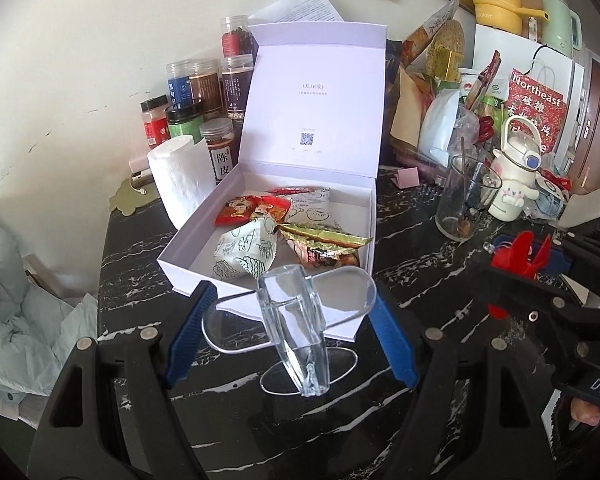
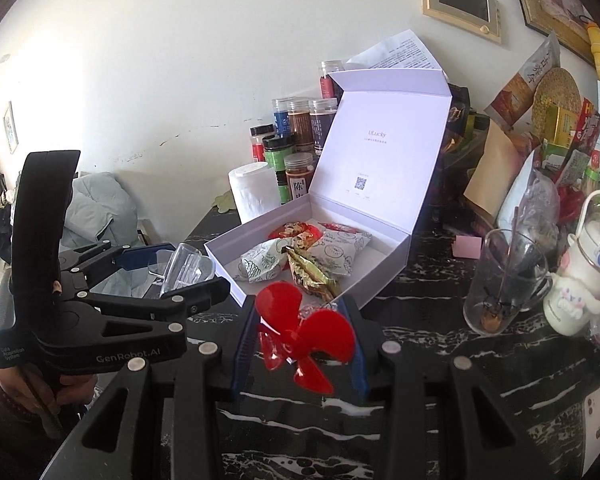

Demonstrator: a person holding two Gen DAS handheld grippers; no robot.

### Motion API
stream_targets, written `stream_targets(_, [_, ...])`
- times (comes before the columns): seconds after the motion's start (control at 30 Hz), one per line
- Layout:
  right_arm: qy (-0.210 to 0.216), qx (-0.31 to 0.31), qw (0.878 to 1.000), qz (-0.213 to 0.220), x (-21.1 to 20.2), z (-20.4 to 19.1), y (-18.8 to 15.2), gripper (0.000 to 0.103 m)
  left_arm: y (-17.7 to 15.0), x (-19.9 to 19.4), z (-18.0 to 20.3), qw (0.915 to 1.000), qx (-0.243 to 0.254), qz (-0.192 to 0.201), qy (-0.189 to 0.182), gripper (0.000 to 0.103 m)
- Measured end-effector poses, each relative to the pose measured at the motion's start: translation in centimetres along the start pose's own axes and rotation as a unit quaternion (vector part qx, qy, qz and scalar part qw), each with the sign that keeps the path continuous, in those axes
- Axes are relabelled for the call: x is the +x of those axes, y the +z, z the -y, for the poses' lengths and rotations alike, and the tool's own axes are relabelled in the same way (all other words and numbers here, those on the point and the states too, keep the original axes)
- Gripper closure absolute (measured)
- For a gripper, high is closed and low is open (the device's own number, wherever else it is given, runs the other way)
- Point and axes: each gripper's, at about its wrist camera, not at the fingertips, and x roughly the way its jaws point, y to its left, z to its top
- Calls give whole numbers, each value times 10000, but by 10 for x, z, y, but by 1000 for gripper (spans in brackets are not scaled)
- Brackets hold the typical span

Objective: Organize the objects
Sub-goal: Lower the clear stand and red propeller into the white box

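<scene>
My left gripper [image 1: 290,322] is shut on a clear plastic toy plane [image 1: 296,320] by its wings, held above the black marble table [image 1: 420,248] just in front of an open white box [image 1: 364,200]. The box holds several snack packets [image 1: 276,232]. My right gripper [image 2: 300,340] is shut on a red propeller [image 2: 300,332]. In the right wrist view the left gripper [image 2: 172,276] with the plane [image 2: 184,268] is to the left, beside the box [image 2: 384,256]. The right gripper with the propeller [image 1: 520,256] shows at the right of the left wrist view.
Jars [image 1: 204,96] and a paper roll [image 1: 180,176] stand left of the box. A glass cup [image 1: 466,200], a white bottle [image 1: 516,168] and bags of food [image 1: 440,120] crowd the right. A phone [image 2: 596,432] lies at the table's near right. Grey cloth [image 1: 16,300] lies off the left edge.
</scene>
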Motion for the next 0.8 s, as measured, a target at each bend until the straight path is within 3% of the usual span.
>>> stream_targets(0.8, [96, 18, 9997, -223, 77, 39, 35, 63, 34, 83, -17, 9993, -120, -353, -25, 27])
